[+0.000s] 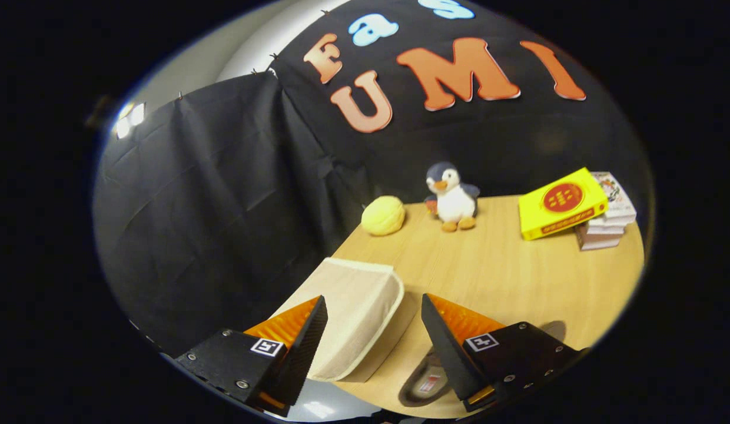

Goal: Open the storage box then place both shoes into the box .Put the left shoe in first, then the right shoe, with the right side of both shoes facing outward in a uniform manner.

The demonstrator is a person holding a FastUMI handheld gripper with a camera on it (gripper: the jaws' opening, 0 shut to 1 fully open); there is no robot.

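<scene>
The beige fabric storage box (353, 306) sits near the wooden table's (506, 277) left edge, its lid lying flat on top. My gripper (374, 300) is open and hangs above it, with the box between and just ahead of the fingers and nothing held. A small part of a grey shoe (425, 384) with a light insole label shows on the table close under the right finger (444, 338); most of that shoe is hidden. I cannot tell which shoe it is.
At the table's far side stand a yellow plush ball (382, 215) and a penguin toy (453, 197). A yellow carton (562, 203) leans on a stack of books (609, 221) at the far right. Bare wood lies between them and the box.
</scene>
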